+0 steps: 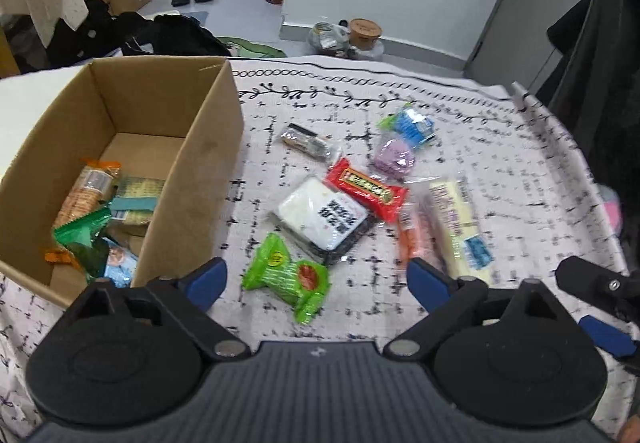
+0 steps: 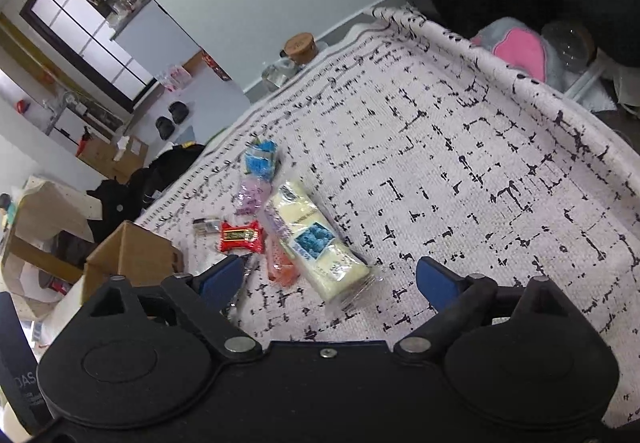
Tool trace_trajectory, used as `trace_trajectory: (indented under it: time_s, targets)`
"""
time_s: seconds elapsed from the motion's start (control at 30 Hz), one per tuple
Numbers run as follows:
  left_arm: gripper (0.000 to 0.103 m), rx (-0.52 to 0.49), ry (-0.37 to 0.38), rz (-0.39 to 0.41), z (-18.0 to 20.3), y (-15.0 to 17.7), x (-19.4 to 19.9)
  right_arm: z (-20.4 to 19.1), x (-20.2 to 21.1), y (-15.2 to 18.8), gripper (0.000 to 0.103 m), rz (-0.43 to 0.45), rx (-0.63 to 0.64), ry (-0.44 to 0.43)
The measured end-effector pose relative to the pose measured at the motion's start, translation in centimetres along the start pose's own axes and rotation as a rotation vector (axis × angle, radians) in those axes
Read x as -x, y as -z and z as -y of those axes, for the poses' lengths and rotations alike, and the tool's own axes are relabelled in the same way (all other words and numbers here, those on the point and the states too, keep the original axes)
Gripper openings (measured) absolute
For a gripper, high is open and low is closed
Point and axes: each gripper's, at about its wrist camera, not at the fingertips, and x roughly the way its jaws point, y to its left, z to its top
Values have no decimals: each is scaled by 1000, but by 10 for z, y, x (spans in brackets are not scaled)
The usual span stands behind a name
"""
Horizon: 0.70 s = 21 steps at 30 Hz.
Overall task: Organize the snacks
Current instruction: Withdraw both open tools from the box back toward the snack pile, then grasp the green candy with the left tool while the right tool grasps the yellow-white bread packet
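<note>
- Left gripper (image 1: 314, 279): jaws stand wide, nothing between the blue pads; it hangs above the tablecloth, apart from every snack.
- Green candy-style packet (image 1: 286, 277): lies on the cloth directly ahead of the left gripper, between its two fingers in view, untouched.
- White packet with black print (image 1: 322, 217): just beyond the green one, resting on a dark wrapper; a red packet (image 1: 366, 189) touches its far corner.
- Cardboard box (image 1: 208, 163): stands to the left of the loose snacks, open-topped, already holding several wrapped snacks, among them a green packet and an orange-trimmed one.
- Right gripper (image 2: 330, 281): jaws likewise wide and empty, poised over the cloth.
- Long pale-yellow cracker pack (image 2: 320, 243): lies ahead of the right gripper, its near end between the fingers, not gripped; an orange packet (image 2: 280, 267) lies against its left side.
- Farther out: purple packet (image 2: 252, 193) and blue packet (image 2: 262, 159), touching one another.
- Patterned tablecloth (image 2: 480, 171): white with black marks, covers the table.
</note>
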Motion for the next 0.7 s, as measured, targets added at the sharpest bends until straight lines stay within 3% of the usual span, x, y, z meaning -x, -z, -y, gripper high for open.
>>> trace_trajectory:
  time_s: [0.3, 0.47, 0.7]
  targets:
    - [90, -66, -91, 14, 10, 1, -17, 1, -29, -1, 85, -51, 56, -15]
    - [81, -76, -99, 34, 17, 4, -18, 3, -41, -1, 80, -63, 78, -9]
    - [70, -22, -125, -40, 9, 3, -42, -1, -54, -1, 77, -60, 135, -12]
